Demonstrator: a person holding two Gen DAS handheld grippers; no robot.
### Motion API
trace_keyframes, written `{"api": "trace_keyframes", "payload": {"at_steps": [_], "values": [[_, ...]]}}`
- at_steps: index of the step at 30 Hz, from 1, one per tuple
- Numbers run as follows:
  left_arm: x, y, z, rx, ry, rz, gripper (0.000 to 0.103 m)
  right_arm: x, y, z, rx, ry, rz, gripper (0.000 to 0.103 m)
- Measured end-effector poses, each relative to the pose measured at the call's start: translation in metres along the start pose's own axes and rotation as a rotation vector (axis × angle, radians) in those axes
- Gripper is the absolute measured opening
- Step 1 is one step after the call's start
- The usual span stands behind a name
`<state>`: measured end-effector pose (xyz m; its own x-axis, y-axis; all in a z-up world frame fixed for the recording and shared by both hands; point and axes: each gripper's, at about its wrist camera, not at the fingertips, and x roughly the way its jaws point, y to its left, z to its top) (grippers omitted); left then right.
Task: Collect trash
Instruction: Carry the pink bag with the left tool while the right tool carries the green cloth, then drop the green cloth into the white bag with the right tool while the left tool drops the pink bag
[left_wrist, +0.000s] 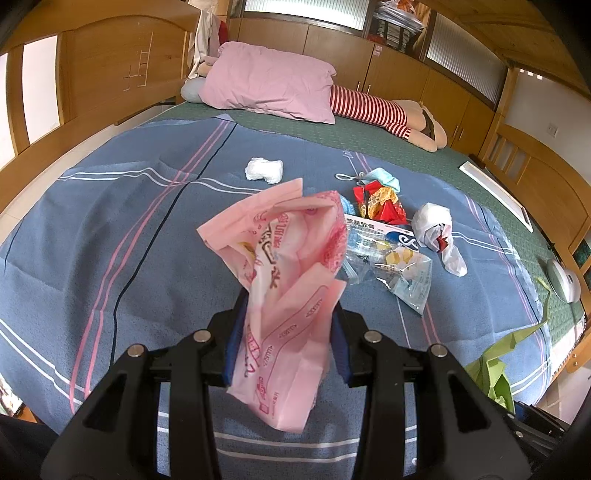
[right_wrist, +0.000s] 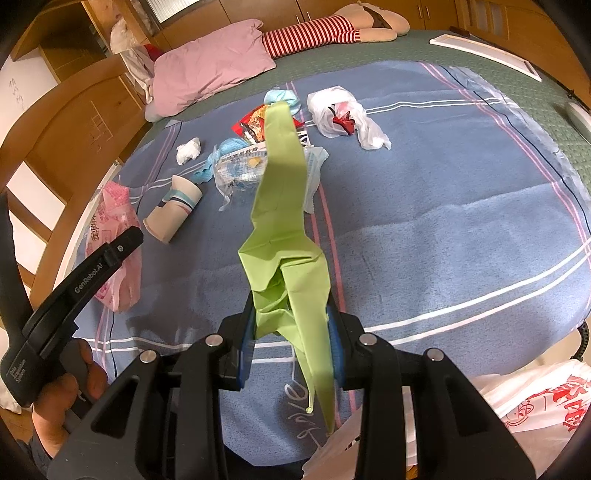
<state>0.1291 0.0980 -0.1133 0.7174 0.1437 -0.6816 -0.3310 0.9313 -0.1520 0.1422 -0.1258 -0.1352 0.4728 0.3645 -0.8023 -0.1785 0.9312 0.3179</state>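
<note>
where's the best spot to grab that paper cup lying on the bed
The paper cup lies tipped on its side on the blue blanket, wide mouth toward the camera. A hand-held gripper should probably come down from above and close across the round wall near mid-body, one finger on each side. Both are full now, so it must wait.

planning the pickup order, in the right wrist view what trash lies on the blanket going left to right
pink bag → paper cup → crumpled tissue → clear wrapper → white plastic bag
</note>
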Motion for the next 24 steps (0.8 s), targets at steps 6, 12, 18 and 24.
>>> {"api": "trace_keyframes", "payload": {"at_steps": [6, 12, 18, 24], "values": [[0.0, 0.0, 0.0, -0.001, 0.0, 0.0, 0.04, -0.001, 0.001, 0.0, -0.001, -0.013, 0.004, 0.034], [0.0, 0.0, 0.0, -0.003, -0.001, 0.0, 0.041, -0.004, 0.005, 0.001, -0.027, -0.028, 0.017, 0.034], [0.0, 0.0, 0.0, -0.011, 0.009, -0.042, 0.04, -0.018, 0.002, 0.006, -0.037, -0.051, 0.035, 0.034], [-0.003, -0.011, -0.001, -0.004, 0.056, -0.308, 0.04, -0.09, -0.012, 0.007, -0.119, -0.123, 0.039, 0.034]]}}
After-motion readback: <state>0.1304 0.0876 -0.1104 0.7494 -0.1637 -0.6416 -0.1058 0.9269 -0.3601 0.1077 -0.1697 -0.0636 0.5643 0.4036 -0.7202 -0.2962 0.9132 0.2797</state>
